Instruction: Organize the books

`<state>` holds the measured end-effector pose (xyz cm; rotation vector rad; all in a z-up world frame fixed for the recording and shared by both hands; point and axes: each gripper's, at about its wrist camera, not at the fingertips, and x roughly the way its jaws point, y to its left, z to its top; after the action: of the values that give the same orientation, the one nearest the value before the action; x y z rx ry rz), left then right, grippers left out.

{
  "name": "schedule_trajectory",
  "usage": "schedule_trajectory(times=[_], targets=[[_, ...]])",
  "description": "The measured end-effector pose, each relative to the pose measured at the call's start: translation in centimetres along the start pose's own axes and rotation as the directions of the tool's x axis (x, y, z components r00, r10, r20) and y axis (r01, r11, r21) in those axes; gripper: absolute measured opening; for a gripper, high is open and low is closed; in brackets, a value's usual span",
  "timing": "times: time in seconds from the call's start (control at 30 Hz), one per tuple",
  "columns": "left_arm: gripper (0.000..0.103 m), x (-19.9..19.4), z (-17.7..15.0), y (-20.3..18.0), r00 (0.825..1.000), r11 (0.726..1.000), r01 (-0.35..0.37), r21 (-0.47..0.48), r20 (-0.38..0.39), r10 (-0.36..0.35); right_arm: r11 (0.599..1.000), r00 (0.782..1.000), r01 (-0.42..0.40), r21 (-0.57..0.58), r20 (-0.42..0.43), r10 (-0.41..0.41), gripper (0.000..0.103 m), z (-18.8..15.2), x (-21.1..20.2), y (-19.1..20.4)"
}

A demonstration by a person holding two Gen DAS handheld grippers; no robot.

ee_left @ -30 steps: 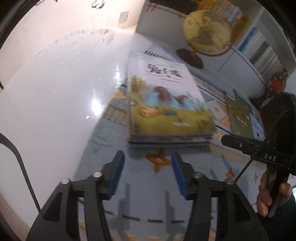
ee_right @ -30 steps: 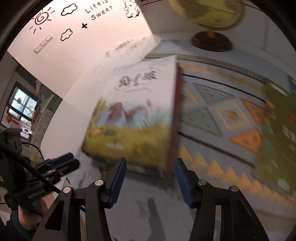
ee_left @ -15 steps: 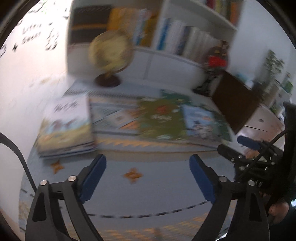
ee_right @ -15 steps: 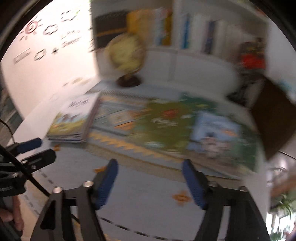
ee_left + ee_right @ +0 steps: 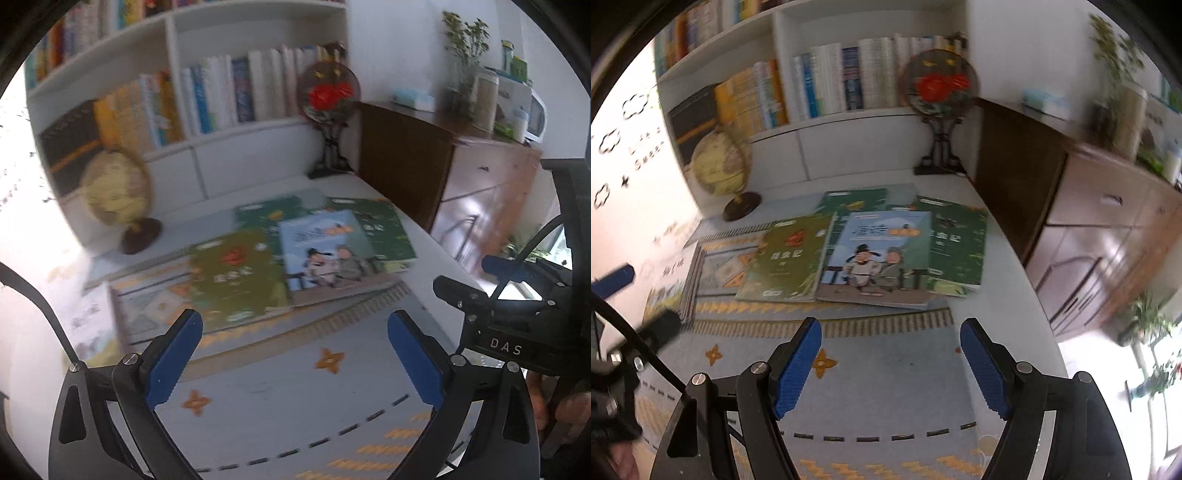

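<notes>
Several picture books lie spread on the patterned mat (image 5: 280, 398): an olive-green book (image 5: 236, 277) (image 5: 786, 258), a blue-covered book (image 5: 325, 251) (image 5: 879, 254) overlapping it, and a dark green book (image 5: 384, 232) (image 5: 956, 243) to the right. A stack of books (image 5: 665, 284) sits at the left edge. My left gripper (image 5: 295, 325) hovers short of the spread books, its jaws opening with nothing between them. My right gripper (image 5: 890, 326) is open and empty, also short of the books. Each gripper shows at the other view's edge.
A globe (image 5: 118, 192) (image 5: 720, 170) stands at the back left. A round ornament with red flowers (image 5: 328, 96) stands on a black foot at the back right. Behind them is a white bookshelf (image 5: 827, 122) full of books. A brown cabinet (image 5: 443, 173) borders the right side.
Both grippers pulled away from the book stack at the left, swung right and rose. Both jaws spread wider. The spread books and the shelf now fill the views.
</notes>
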<state>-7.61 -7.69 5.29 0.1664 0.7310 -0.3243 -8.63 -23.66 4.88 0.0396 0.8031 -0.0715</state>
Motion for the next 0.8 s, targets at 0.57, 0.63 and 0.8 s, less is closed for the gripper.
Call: schedule_trajectory(times=[0.57,0.63,0.8], targets=[[0.1,18.1,4.9,4.3,0.942,0.986,0.168,-0.017,-0.291,-0.166,0.957,0.983,-0.018,0.291,-0.167,0.069,0.076,6.1,11.7,-6.6],[0.1,20.6,5.4,5.5,0.916,0.969,0.234,-0.083,-0.316,-0.248,0.958,0.978,-0.01,0.287,-0.195,0.068,0.076,6.6,13.5,-6.4],[0.1,25.5,6.1,7.3,0.843,0.892,0.387,-0.231,-0.302,-0.444,0.961,0.965,-0.005,0.275,-0.25,0.077,0.076,7.6,18.0,-5.9]])
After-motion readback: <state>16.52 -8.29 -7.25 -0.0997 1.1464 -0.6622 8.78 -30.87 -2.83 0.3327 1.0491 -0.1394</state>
